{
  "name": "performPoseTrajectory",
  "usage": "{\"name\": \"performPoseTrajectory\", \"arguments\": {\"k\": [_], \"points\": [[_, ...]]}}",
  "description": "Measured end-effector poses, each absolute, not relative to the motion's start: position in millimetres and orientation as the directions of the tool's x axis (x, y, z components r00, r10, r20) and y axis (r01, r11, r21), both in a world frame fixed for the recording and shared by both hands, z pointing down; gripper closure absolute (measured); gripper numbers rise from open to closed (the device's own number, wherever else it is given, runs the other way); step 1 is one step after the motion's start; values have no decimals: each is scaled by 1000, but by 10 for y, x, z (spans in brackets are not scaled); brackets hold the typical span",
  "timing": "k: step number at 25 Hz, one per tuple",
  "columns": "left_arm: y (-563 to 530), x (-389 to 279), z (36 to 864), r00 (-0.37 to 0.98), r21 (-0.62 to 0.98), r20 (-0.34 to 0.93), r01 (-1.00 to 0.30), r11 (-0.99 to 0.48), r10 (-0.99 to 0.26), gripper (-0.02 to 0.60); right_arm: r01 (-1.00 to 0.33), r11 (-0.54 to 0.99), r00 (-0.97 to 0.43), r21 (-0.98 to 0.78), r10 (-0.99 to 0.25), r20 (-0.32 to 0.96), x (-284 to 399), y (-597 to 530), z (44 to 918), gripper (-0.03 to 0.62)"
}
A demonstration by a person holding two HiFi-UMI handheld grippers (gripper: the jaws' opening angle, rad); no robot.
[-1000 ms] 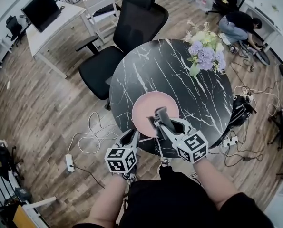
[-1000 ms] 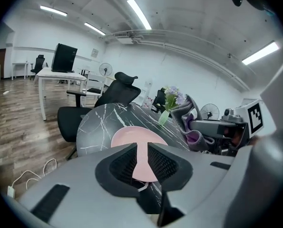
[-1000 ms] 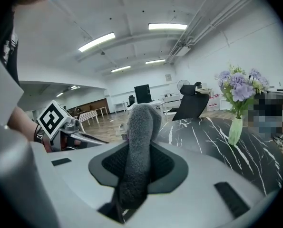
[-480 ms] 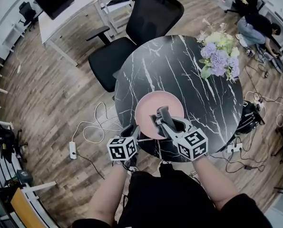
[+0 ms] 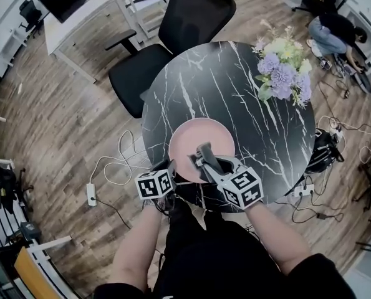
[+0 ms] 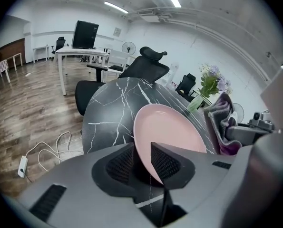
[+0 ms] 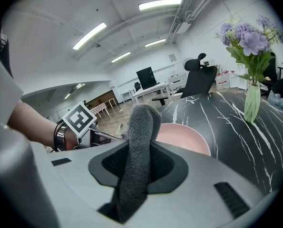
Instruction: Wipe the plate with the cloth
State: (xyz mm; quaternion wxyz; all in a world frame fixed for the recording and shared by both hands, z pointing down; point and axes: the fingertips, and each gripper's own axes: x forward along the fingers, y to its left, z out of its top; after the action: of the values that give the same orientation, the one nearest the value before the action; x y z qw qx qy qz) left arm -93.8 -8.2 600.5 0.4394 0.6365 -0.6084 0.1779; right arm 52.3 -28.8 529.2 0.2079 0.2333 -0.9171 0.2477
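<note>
Pink plate lying flat near the front edge of a round black table. The left gripper straddles the plate's near rim. Its jaws have just been opening and now stand apart, so the rim sits between them unpinched. The right gripper is clamped on a folded grey cloth, held just above the plate's near part. The plate shows no smears. Judging by the loosened rim, wiping is either finished or not begun, and which cannot be told.

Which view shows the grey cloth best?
The right gripper view: the grey cloth fills the middle, clamped upright in the jaws of the right hand-held gripper. The head view shows a small dark strip over the pink plate; the left gripper view catches its folds at the right edge.
</note>
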Motion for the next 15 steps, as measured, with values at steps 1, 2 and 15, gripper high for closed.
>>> {"name": "performPoseTrajectory", "arguments": {"k": [1,2,15], "points": [[-106,-932,6021,201,345,763,-931,124,-615,455,-531,769,-801,-355,-318,507,512,-279,5320,485],[-127,-923,6043,206,348,764,-930,121,-611,454,-532,769,-796,-354,-312,519,504,-269,5352,487],[-322,-921,6339,312,405,785,-912,62,-535,467,-584,699,-736,-413,-242,632,198,-253,5799,487]]}}
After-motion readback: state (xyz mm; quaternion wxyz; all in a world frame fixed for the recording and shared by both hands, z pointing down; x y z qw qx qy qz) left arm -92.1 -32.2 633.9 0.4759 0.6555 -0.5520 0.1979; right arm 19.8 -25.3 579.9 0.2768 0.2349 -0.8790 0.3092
